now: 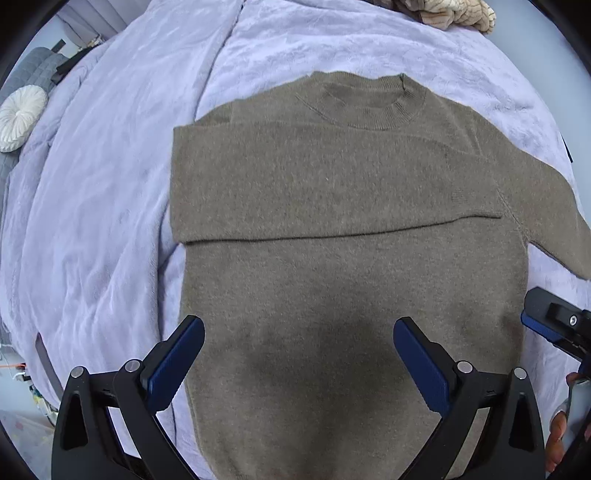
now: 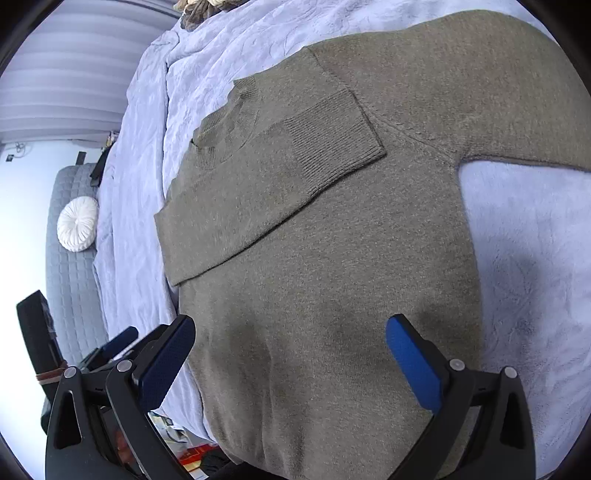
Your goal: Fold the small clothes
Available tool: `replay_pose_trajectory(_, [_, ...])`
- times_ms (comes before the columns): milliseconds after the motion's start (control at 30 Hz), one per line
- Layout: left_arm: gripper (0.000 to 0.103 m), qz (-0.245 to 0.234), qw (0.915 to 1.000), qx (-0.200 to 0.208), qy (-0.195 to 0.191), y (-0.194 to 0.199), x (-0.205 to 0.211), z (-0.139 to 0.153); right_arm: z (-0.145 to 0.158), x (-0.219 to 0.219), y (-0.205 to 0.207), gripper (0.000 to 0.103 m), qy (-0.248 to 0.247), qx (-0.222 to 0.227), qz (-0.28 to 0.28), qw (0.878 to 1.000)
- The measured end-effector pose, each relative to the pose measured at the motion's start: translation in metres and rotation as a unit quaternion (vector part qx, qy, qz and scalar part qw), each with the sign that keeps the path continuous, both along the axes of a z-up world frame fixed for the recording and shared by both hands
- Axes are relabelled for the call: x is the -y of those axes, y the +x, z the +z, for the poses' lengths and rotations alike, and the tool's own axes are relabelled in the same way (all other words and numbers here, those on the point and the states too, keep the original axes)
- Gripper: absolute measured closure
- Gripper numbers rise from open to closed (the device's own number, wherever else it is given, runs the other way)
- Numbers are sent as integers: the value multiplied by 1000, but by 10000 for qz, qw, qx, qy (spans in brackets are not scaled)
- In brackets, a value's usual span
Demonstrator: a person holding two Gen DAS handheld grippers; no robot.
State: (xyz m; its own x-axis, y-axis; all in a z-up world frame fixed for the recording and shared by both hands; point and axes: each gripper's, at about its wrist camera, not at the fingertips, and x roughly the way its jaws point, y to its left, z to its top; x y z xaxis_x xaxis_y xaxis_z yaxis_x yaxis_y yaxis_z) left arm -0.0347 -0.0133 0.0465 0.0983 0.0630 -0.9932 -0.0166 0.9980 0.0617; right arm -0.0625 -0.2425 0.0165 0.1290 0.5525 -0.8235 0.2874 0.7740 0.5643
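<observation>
A grey-brown knitted sweater (image 1: 332, 221) lies flat on a lilac blanket (image 1: 110, 184), collar (image 1: 373, 107) away from me. One sleeve (image 1: 314, 184) is folded across the chest; the other sleeve (image 1: 554, 221) stretches out to the right. My left gripper (image 1: 299, 332) is open and empty, above the sweater's lower body. My right gripper (image 2: 291, 332) is open and empty, above the same lower part of the sweater (image 2: 332, 258). The folded sleeve's ribbed cuff (image 2: 332, 136) shows in the right wrist view. The right gripper also shows at the right edge of the left wrist view (image 1: 561, 325).
The lilac blanket (image 2: 535, 258) covers a bed. A round white cushion (image 1: 20, 118) lies on grey quilted bedding (image 2: 70, 277) at the left. A beige plush item (image 1: 454, 14) lies at the far end. The bed's near edge, with clutter below (image 2: 184, 450), is at bottom left.
</observation>
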Motion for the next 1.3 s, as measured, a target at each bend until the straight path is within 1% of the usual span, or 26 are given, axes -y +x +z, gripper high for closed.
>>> replay_pose_trajectory(67, [0,-56,9999,-53,-105,-1,4,0,3,3,1,0,-32,101,-23,9999])
replay_pose_trajectory(167, [0,-119,9997,8,-192,-1,10,3,5,8,3,0,1,210,-76,9998])
replay_pose_trajectory(267, [0,-127,9997,91,-203,1,17,8,-1,11,4,0,163,114,-82,9998])
replay_pose_trajectory(333, [0,-157,9996,101,-209,4,21,10,-7,15,3,0,341,-34,-120,9993])
replay_pose_trajectory(400, [0,-191,9995,130,-209,6,26,12,-13,18,2,0,418,-130,-180,9989])
replay_pose_trajectory(567, [0,-258,9993,136,-241,7,37,10,-22,34,2,0,432,-203,-342,9983])
replay_pose_trajectory(767, [0,-371,9988,144,-287,13,54,6,-20,82,4,0,342,-47,-958,9948])
replay_pose_trajectory(867, [0,-438,9984,147,-316,20,63,4,-18,114,3,0,252,73,-1383,9900])
replay_pose_trajectory(933, [0,-479,9981,186,-338,24,69,4,-18,140,-1,0,221,157,-1771,9838])
replay_pose_trajectory(1033, [0,-541,9976,195,-381,29,78,3,-22,183,-10,0,238,223,-2461,9687])
replay_pose_trajectory(1133, [0,-625,9972,126,-387,32,86,-3,-30,224,-25,0,308,277,-3209,9462])
replay_pose_trajectory(1200, [0,-679,9969,76,-385,32,92,-7,-35,251,-35,0,407,310,-3694,9279])
replay_pose_trajectory(1300, [0,-743,9964,-4,-410,33,100,-14,-43,281,-46,0,464,379,-4230,9041])
